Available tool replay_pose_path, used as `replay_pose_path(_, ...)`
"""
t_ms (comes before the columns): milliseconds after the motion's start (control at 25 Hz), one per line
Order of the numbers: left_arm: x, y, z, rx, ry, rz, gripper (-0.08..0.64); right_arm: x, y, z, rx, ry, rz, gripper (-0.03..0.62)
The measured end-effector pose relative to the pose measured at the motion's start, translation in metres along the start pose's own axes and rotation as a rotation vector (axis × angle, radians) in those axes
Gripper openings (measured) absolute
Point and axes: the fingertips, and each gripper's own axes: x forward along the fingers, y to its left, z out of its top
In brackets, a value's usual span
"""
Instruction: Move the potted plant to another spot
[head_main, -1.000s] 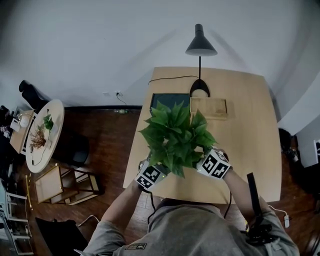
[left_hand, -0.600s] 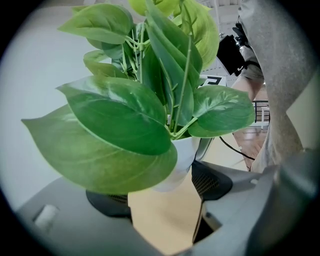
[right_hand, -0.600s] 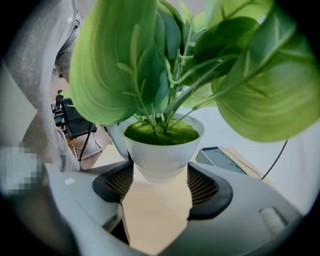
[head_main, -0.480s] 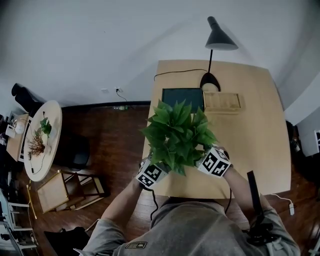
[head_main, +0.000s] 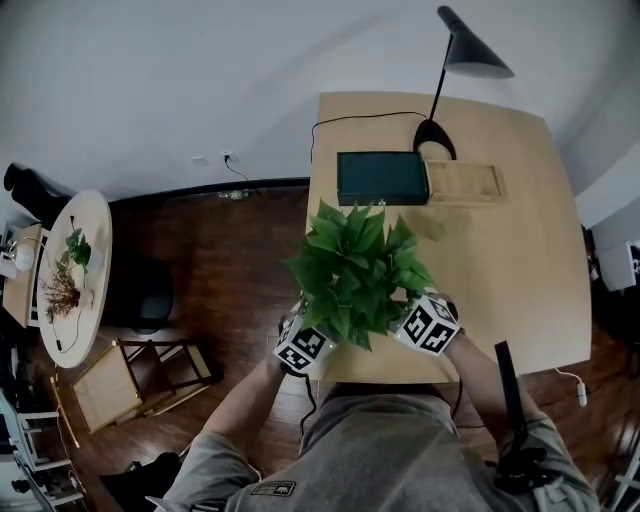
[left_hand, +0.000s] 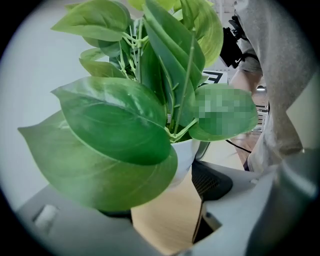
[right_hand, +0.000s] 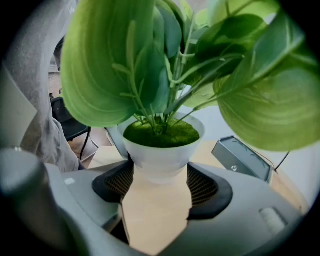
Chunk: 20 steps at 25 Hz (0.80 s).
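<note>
Both arms reach forward, right gripper (right_hand: 156, 186) clamped on the potted plant (head_main: 357, 270), left gripper (left_hand: 161, 212) seemingly likewise though leaf-hidden; dark box (head_main: 381, 177) and lamp (head_main: 452, 64) stand beyond the plant.

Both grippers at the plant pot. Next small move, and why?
Probably carry the pot forward over the bare table. The left gripper and right gripper both seem clamped on it, near the table's front edge.
</note>
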Motion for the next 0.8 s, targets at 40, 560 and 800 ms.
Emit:
replay_pose_path(40,-0.002,0.001,-0.010,-0.004,0.005,-0.002,0.368,0.008,0.005,-0.001,0.007,0.008,0.003,0.341)
replay_pose_path(560,-0.013,-0.018,-0.080,-0.040,0.050,-0.048,0.368,0.058,0.050,-0.026,0.056,0.094,0.019,0.341)
replay_pose_path(800,-0.009,-0.020,-0.094,-0.042,0.054,-0.045,0.368,0.067,0.054,-0.033,0.040,0.118,0.008,0.341)
